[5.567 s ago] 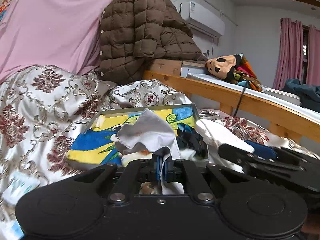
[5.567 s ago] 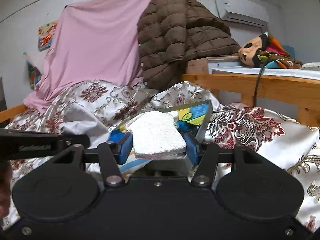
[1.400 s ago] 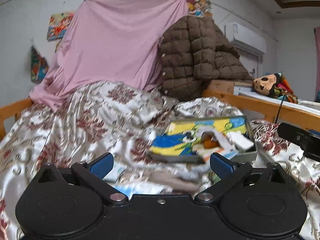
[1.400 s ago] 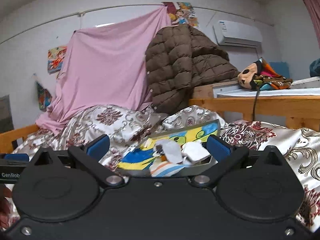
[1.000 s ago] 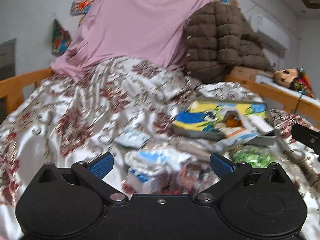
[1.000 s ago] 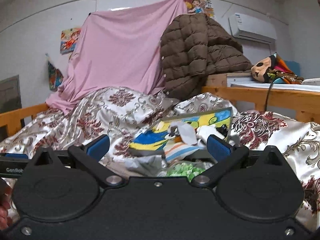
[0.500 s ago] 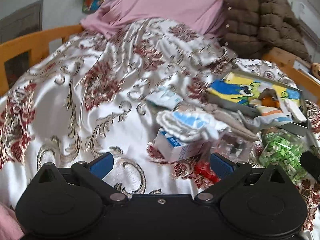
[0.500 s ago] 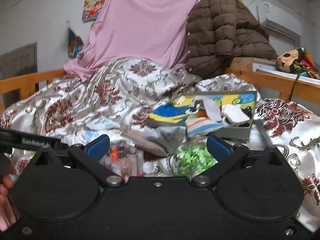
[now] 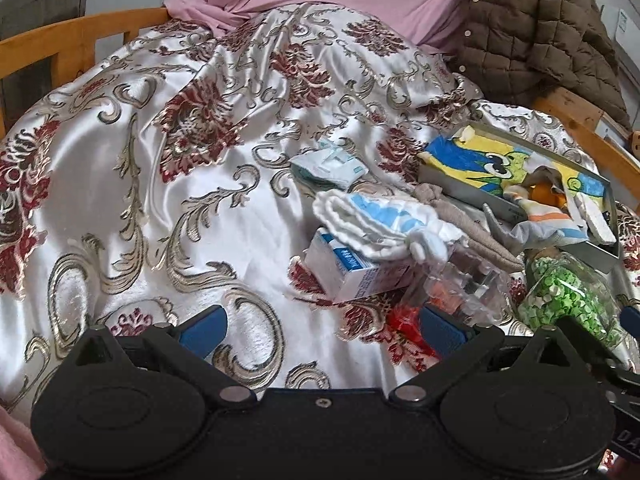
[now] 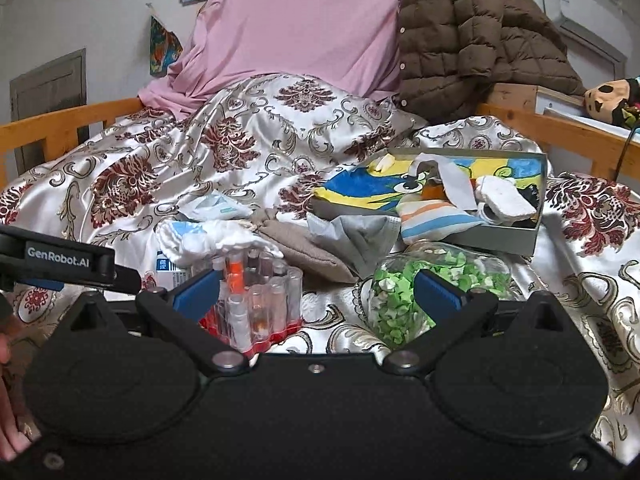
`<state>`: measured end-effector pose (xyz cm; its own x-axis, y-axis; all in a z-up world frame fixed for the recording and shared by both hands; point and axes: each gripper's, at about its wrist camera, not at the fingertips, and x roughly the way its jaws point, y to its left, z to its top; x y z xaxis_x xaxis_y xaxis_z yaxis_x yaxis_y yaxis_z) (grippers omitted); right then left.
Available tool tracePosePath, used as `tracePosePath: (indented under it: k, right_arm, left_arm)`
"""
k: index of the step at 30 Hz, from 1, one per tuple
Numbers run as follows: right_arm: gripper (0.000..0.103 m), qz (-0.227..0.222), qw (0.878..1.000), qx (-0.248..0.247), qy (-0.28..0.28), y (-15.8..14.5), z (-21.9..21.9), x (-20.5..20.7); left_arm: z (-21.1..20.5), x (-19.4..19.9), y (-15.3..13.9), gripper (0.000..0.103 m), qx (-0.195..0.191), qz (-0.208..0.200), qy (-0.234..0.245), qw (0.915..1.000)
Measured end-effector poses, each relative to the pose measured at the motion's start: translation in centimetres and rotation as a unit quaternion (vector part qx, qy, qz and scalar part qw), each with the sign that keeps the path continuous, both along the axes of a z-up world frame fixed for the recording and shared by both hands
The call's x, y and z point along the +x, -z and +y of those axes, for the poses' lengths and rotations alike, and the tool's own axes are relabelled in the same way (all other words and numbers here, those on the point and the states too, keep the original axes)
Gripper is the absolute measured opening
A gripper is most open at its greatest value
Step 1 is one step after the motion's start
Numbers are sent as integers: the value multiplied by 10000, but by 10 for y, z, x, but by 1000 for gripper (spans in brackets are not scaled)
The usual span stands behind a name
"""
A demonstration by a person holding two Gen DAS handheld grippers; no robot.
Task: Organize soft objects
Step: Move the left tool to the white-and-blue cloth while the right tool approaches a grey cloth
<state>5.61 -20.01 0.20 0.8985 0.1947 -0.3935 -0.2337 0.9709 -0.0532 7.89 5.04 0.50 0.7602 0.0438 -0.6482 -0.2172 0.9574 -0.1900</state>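
Note:
A grey box (image 9: 456,184) (image 10: 516,236) with a yellow and blue cartoon lining lies on the bed at the right. It holds a striped cloth (image 10: 432,216), a white sponge (image 10: 506,198) and other soft pieces. In front of it lie a white and blue fluffy cloth (image 9: 380,220) (image 10: 208,236), a beige cloth (image 10: 304,248), a grey face mask (image 10: 360,236) and a tissue pack (image 9: 328,166). My left gripper (image 9: 322,326) is open above the satin bedspread, short of the pile. My right gripper (image 10: 316,286) is open, also holding nothing.
A small carton (image 9: 352,270), a rack of clear tubes on a red base (image 10: 256,296) and a jar of green bits (image 10: 424,284) (image 9: 568,296) lie among the cloths. Wooden bed rails (image 10: 68,120), a pink sheet (image 10: 304,28) and a brown quilted jacket (image 10: 476,28) ring the bed.
Both grippers let go of the cloth and sponge into the box, opened, and pulled back. The left view has tilted down and left over the pile on the bedspread.

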Motion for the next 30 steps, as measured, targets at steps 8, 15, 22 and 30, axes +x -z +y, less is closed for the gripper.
tracePosePath:
  k: [8, 15, 22, 30]
  right_arm:
    - [102, -104, 9999, -133, -6, 2, 7, 32]
    - [102, -122, 9994, -303, 150, 6, 9, 50]
    - [102, -123, 9988, -150, 449, 2, 5, 81]
    - [102, -31, 9991, -189, 381, 9, 13, 98]
  left_arm:
    - [-10, 20, -8, 102, -20, -625, 178, 9979]
    - [-13, 44, -4, 102, 101, -717, 142, 9973]
    - [-6, 63, 4, 102, -261, -696, 108, 9972]
    - [-8, 79, 11, 102, -331, -559, 169, 9977]
